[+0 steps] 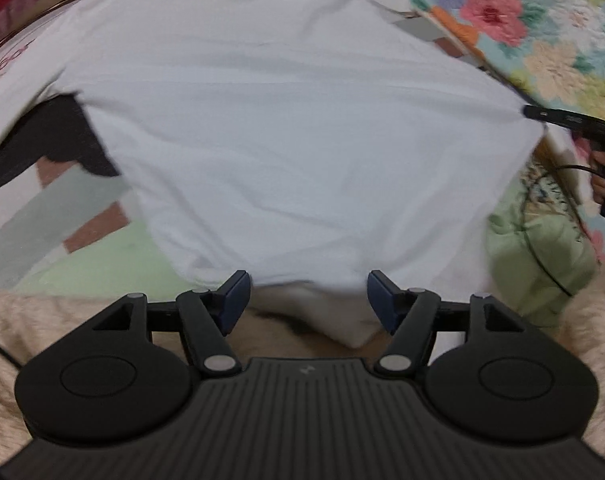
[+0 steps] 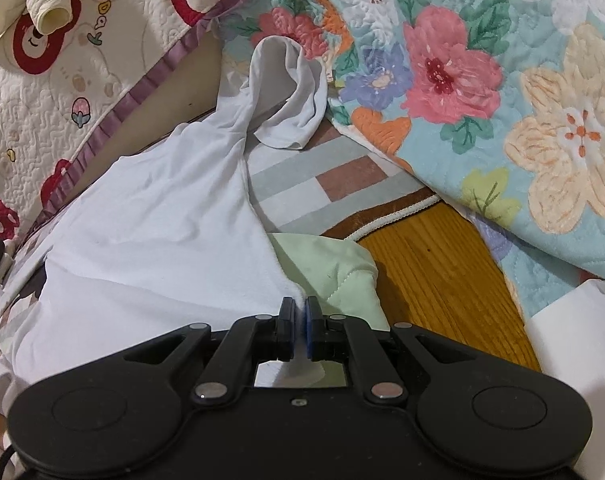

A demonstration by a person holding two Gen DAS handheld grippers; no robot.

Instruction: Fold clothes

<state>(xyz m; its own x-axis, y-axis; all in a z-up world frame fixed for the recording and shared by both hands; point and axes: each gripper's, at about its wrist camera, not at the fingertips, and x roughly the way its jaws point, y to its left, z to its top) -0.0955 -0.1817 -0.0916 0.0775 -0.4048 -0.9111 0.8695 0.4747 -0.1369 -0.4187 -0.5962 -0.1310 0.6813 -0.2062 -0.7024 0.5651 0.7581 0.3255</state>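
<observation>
White long-sleeved shirt [image 2: 150, 216] is pinched at its near right corner between the fingers of the right gripper [image 2: 299, 322], which are pressed together on a small fold of hem; in the left wrist view the same gripper [image 1: 542, 114] shows at the far right, with the cloth pulled taut toward it. The left gripper [image 1: 308, 300] has its fingers spread wide and holds nothing, hovering at the shirt's near edge [image 1: 302, 280], where a bit of cloth sags between and below the pads. Outward from there, the body of the shirt lies spread over a patchwork mat [image 1: 62, 208] and a pale green cushion [image 2: 330, 268], with a dark garment [image 1: 58, 140] partly under its left side. One sleeve [image 2: 290, 92] runs away to the far side and curls over on itself near a floral quilt [image 2: 502, 100]; a bear-print quilt [image 2: 82, 80] lies along the far left. To my eye the work in hand is getting both near corners held so the panel can be lifted or carried over evenly. Doing that well would mean closing the left fingers on the hem itself, taking a similar bite to the right, keeping the edge between the two grips straight and lightly tensioned, and minding the curled sleeve, which could drag or bunch if the body moves before it is laid flat.
</observation>
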